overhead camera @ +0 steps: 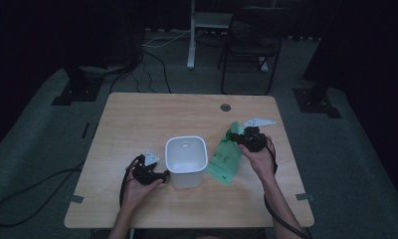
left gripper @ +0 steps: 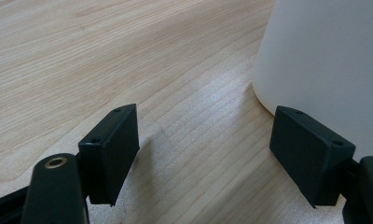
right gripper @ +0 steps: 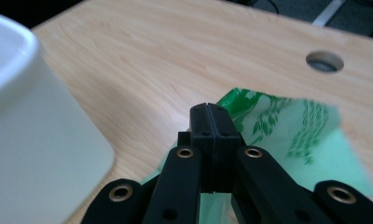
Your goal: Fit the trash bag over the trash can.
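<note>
A white plastic bin (overhead camera: pixel 186 162) stands open-topped at the middle of the wooden table (overhead camera: pixel 137 119). To its right my right gripper (overhead camera: pixel 242 135) is shut on the top edge of a green plastic bag (overhead camera: pixel 226 159), which hangs down slanted, its lower end near the bin's base. In the right gripper view the jaws (right gripper: pixel 211 112) are pressed together with the printed green bag (right gripper: pixel 287 135) beneath them and the bin (right gripper: pixel 31 140) at left. My left gripper (overhead camera: pixel 162 175) rests low on the table at the bin's left side. It is open (left gripper: pixel 205 121), nothing between its pads, the bin wall (left gripper: pixel 324 56) just beyond its right pad.
A round cable hole (overhead camera: pixel 225 107) lies near the table's far edge, also in the right gripper view as the hole (right gripper: pixel 324 61). Beyond the table stand a black chair (overhead camera: pixel 251 45) and a white post (overhead camera: pixel 191 35). Cables trail over the floor at left.
</note>
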Action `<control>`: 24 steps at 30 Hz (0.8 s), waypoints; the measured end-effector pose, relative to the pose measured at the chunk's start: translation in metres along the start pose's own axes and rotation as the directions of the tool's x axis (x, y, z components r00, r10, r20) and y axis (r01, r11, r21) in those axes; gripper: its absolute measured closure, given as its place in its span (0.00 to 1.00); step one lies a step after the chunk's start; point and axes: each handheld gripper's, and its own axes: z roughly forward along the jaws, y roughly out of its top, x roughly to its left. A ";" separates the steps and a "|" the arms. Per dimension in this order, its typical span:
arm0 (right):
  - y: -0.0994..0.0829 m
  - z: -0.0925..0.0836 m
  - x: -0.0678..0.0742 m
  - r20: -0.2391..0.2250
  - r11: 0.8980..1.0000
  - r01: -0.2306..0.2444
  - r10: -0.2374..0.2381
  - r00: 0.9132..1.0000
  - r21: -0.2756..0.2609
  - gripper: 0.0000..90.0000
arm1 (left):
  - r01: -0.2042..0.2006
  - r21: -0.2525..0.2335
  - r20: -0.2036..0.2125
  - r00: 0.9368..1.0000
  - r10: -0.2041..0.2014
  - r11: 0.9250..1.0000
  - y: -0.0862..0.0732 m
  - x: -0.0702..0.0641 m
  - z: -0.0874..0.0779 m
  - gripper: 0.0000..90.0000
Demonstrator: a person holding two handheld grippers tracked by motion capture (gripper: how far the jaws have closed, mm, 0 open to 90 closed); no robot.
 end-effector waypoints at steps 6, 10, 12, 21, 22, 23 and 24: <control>0.023 -0.015 0.011 -0.023 0.999 0.020 -0.021 1.000 -0.040 1.00 | 0.000 -0.002 0.000 1.000 0.000 1.000 0.000 0.000 0.000 0.27; 0.034 -0.020 0.016 -0.036 0.998 0.031 -0.033 0.999 -0.059 1.00 | 0.000 -0.002 0.000 1.000 0.000 1.000 0.000 0.000 0.000 0.27; 0.042 -0.024 0.021 -0.044 0.997 0.049 -0.052 0.998 -0.068 1.00 | 0.002 -0.005 0.000 1.000 -0.002 1.000 0.000 0.000 0.000 0.27; 0.071 -0.040 0.036 -0.084 0.991 0.080 -0.090 0.992 -0.110 1.00 | 0.000 -0.003 0.000 1.000 0.000 1.000 0.000 0.000 0.000 0.27; 0.074 -0.043 0.037 -0.091 0.990 0.079 -0.090 0.992 -0.118 1.00 | 0.000 -0.003 -0.001 1.000 0.000 1.000 0.000 0.000 0.000 0.27; 0.078 -0.045 0.039 -0.097 0.989 0.081 -0.093 0.991 -0.126 1.00 | 0.000 -0.003 -0.001 1.000 0.000 1.000 0.000 0.000 0.000 0.27; 0.081 -0.047 0.040 -0.102 0.988 0.082 -0.096 0.990 -0.132 1.00 | 0.001 -0.003 0.000 1.000 -0.001 1.000 0.000 0.000 0.000 0.27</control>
